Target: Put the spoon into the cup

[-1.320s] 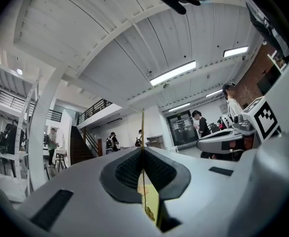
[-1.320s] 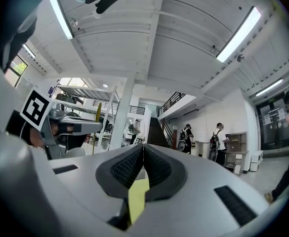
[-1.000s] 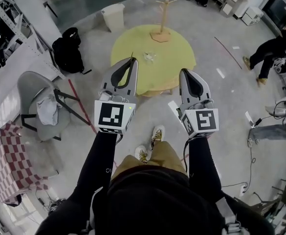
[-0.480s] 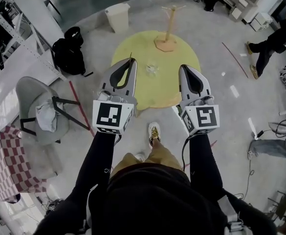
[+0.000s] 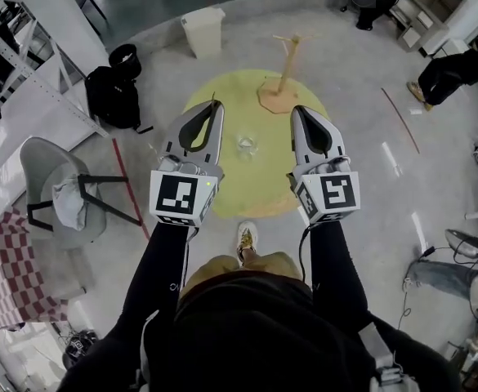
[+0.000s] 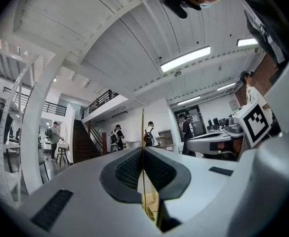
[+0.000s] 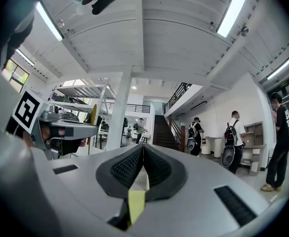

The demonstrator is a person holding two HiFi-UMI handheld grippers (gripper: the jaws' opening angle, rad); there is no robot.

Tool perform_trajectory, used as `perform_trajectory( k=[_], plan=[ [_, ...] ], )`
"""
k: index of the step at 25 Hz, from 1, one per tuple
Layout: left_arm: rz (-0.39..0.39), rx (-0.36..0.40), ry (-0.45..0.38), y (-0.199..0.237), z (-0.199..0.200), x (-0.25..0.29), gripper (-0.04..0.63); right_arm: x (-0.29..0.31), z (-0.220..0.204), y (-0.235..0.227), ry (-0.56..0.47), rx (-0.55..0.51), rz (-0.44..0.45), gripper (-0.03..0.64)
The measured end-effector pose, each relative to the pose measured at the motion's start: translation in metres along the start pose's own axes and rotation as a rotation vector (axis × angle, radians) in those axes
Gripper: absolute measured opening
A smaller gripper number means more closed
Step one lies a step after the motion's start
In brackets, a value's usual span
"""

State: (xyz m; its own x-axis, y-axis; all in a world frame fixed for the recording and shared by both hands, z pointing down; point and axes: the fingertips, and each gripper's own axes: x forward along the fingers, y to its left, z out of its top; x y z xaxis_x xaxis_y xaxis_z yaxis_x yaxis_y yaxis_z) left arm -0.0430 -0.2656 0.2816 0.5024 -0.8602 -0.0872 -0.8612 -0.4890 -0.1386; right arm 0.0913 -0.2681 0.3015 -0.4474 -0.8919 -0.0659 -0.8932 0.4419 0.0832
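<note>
A round yellow-green surface (image 5: 255, 186) stands on a grey concrete floor (image 5: 369, 170). A clear glass cup (image 5: 247, 144) sits near its middle, and a wooden branched stand (image 5: 281, 88) at its far edge. To its left are a grey chair (image 5: 55, 162), a black backpack (image 5: 112, 96) and a white bin (image 5: 203, 31). The floor to its right lies open.

Both claws hang level over the near half, one on either side of the cup. The left claw (image 5: 216, 109) pinches a thin golden spoon (image 6: 143, 132), whose handle pokes past the tips. The right claw (image 5: 297, 113) is pressed together, pad against pad.
</note>
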Motion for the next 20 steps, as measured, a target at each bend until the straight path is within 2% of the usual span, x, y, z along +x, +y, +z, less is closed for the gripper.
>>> perform_trajectory(
  k=[10,20],
  plan=[
    [0.049,-0.009,0.030,0.001,-0.014,0.042,0.015,0.037,-0.015,-0.027,0.016,0.035,0.075,0.026],
    [0.041,-0.003,0.055,-0.003,-0.027,0.054,0.015,0.045,-0.034,-0.031,0.030,0.040,0.096,0.026]
  ],
)
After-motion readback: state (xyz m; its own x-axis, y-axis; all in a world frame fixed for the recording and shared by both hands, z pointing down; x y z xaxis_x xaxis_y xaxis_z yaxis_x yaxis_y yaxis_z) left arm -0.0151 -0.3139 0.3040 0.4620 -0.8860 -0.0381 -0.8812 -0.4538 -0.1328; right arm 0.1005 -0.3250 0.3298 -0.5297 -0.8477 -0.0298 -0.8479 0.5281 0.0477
